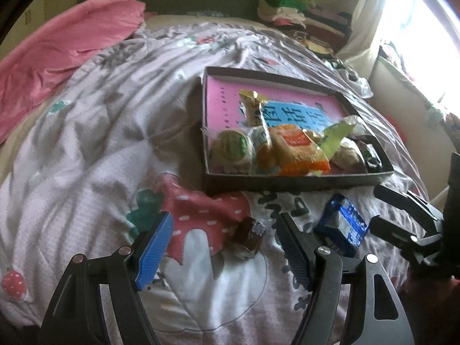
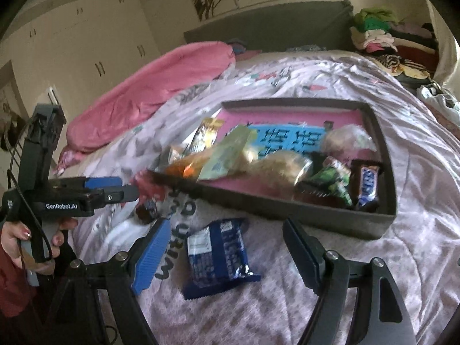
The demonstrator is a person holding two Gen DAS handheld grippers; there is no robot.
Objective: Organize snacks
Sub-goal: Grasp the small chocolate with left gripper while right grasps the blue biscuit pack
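With both the left gripper and the right gripper held wide and empty, the brown candy and blue packet, lying at six o'clock of the tray, could be pressed into the soft quilt and slip free.

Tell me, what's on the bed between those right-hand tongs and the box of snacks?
A blue snack packet lies on the quilt between the open right tongs and the dark box; the right wrist view shows it best.
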